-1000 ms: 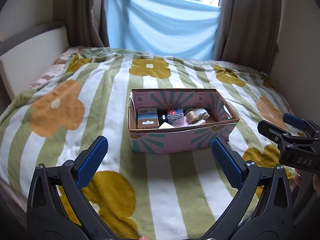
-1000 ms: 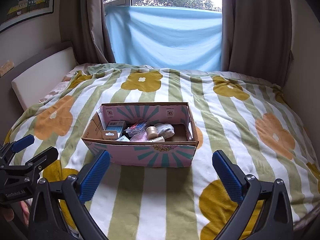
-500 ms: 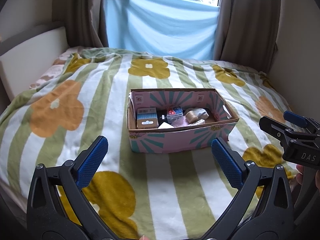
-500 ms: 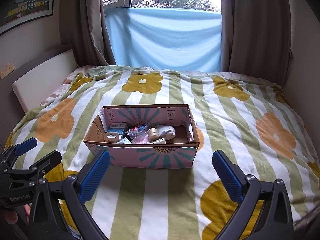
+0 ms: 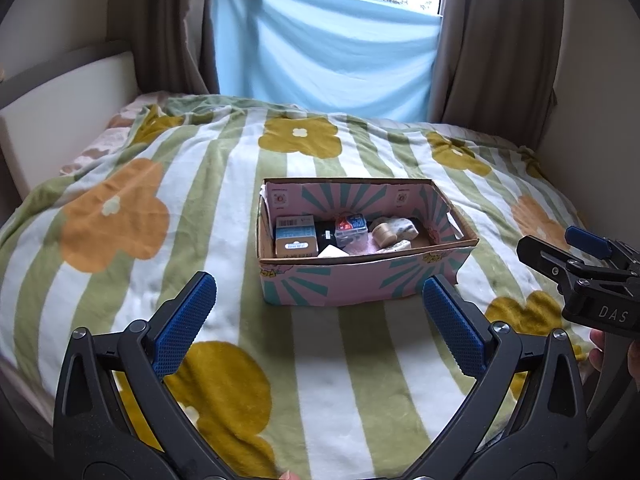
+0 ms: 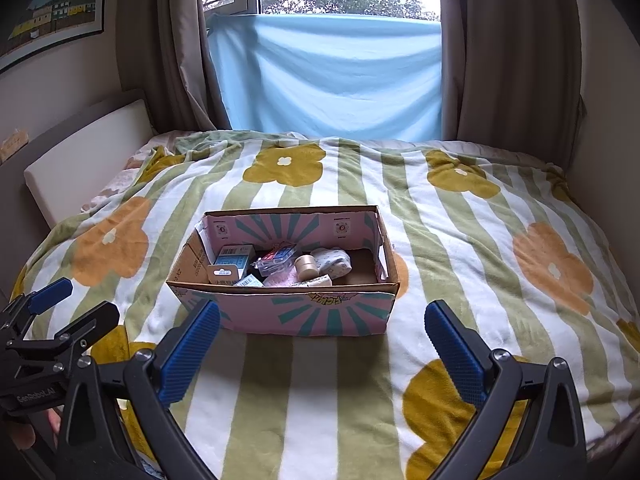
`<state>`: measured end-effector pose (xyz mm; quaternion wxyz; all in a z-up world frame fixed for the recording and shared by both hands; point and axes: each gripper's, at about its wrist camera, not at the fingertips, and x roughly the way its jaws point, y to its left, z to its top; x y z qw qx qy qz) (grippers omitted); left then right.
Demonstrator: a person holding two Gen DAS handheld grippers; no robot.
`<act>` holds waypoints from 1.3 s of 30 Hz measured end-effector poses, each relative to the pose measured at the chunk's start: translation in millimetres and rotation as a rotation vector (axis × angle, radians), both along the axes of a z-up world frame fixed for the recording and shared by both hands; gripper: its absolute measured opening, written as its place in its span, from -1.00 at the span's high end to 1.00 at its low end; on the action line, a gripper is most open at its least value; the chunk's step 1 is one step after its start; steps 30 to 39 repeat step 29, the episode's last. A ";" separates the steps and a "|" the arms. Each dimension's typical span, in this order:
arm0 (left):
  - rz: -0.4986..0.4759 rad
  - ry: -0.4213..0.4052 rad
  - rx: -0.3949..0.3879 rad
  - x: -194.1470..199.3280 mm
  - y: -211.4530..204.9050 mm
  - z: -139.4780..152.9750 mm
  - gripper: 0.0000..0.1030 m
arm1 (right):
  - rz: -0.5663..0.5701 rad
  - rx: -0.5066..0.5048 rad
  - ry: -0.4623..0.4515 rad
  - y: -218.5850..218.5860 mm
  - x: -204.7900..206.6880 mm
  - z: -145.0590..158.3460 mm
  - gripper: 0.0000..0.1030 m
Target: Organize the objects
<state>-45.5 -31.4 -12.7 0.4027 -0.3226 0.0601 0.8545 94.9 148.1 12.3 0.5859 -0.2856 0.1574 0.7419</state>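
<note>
Left wrist view: left gripper [image 5: 318, 314] spread wide, nothing between fingers, hovering above blanket [image 5: 100, 280] short of box [image 5: 362, 280]. Box mid-bed, holding blue carton [image 5: 295, 236], clear case [image 5: 351, 227], tape roll [image 5: 385, 234]. Blanket around box bare.

Right wrist view: right gripper [image 6: 322, 344] likewise spread, holding nothing, facing box [image 6: 288, 312]. Small things all inside.

Judgement: fits either unpacking about to start or packing just done; step unsettled.
</note>
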 end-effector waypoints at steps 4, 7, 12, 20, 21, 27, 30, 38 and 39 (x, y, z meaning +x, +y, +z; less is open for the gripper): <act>0.003 0.002 -0.001 -0.5 -2.6 1.0 -1.00 | -0.004 0.000 0.003 0.2 0.5 -0.2 -0.98; 0.007 0.003 -0.002 -0.8 -3.3 1.1 -1.00 | -0.005 0.000 0.001 0.6 1.1 -1.0 -0.98; 0.016 0.004 -0.005 -1.5 -3.5 1.4 -1.00 | -0.005 0.001 -0.001 0.3 1.6 -1.7 -0.98; 0.068 0.048 -0.029 2.5 -3.0 3.2 -1.00 | -0.008 0.001 0.002 1.4 2.4 -1.4 -0.98; 0.058 0.039 -0.019 2.7 -2.7 2.9 -1.00 | -0.007 0.002 0.002 1.5 2.6 -1.5 -0.98; 0.046 0.005 0.020 1.8 -2.9 -0.2 -1.00 | -0.009 0.001 0.000 1.5 2.4 -1.7 -0.98; 0.048 0.000 0.020 0.9 -2.6 -1.0 -1.00 | -0.009 0.000 0.000 2.3 2.5 -1.7 -0.98; 0.048 0.000 0.020 0.9 -2.6 -1.0 -1.00 | -0.009 0.000 0.000 2.3 2.5 -1.7 -0.98; 0.048 0.000 0.020 0.9 -2.6 -1.0 -1.00 | -0.009 0.000 0.000 2.3 2.5 -1.7 -0.98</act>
